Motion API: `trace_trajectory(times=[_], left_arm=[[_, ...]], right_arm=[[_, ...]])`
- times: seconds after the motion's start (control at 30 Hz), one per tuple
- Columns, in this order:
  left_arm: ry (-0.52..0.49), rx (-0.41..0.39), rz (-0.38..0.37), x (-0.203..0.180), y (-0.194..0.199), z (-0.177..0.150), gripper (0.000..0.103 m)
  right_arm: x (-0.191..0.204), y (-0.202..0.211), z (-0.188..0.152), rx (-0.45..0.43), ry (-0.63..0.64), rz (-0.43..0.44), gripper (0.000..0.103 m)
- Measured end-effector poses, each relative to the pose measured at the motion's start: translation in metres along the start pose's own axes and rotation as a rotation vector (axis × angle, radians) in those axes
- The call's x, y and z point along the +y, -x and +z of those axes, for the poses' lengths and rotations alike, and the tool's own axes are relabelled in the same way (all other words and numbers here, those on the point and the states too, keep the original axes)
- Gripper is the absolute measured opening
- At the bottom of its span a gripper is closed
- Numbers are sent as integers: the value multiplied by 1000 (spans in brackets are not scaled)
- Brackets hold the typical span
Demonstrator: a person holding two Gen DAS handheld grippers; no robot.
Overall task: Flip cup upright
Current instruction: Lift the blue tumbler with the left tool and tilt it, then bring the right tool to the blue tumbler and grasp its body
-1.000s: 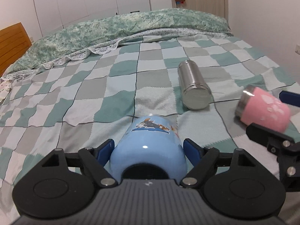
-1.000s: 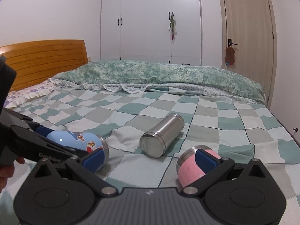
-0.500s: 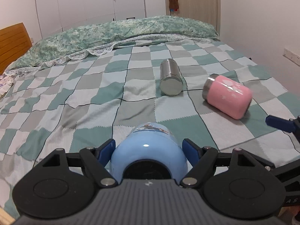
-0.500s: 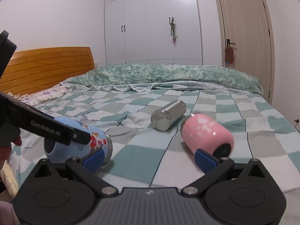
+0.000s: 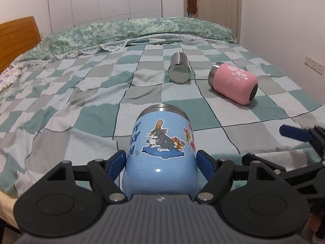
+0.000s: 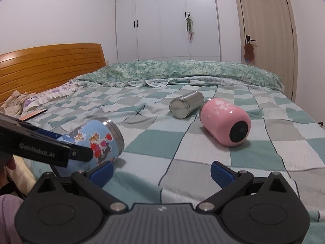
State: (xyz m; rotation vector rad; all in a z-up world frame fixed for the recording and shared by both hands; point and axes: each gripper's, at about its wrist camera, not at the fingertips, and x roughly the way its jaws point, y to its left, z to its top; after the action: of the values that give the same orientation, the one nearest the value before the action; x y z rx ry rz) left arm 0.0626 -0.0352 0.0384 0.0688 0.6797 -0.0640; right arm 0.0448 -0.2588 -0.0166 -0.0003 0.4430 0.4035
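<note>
The left claw (image 5: pixel 161 160) grips a blue cup (image 5: pixel 162 150), tilted over the bed (image 5: pixel 81 93). The right claw (image 6: pixel 161 172) hangs wide open, empty. A pink cup (image 6: pixel 224 120) lies on its side.

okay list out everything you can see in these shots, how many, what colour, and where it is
blue cup: one, light blue with cartoon print, tilted, held at near bed edge
pink cup: one, pink, lying on its side on blanket
steel bottle: one, silver, lying beside pink cup
blanket: one, green-grey-white check, covering bed
headboard: one, wood, far left
wardrobe: one, white, back wall
door: one, beige, right
left gripper: fingers clamping blue cup
right gripper: open, empty
</note>
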Motion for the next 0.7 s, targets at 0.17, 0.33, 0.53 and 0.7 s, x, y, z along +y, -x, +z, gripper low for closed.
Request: trace_trajectory(times=[0.17, 0.33, 0.53, 0.7], left_arm=[[-4, -10, 0, -2, 1, -5, 77], [14, -30, -5, 1, 0, -7, 78], [36, -68, -77, 11, 9, -11, 97], [31, -124, -115, 24, 25, -11, 103]], right_arm=[[2, -1, -8, 24, 0, -19, 102], [4, -1, -13, 27, 17, -37, 102], [10, 1, -14, 27, 44, -48, 102], [20, 5, -10, 35, 58, -66, 103]])
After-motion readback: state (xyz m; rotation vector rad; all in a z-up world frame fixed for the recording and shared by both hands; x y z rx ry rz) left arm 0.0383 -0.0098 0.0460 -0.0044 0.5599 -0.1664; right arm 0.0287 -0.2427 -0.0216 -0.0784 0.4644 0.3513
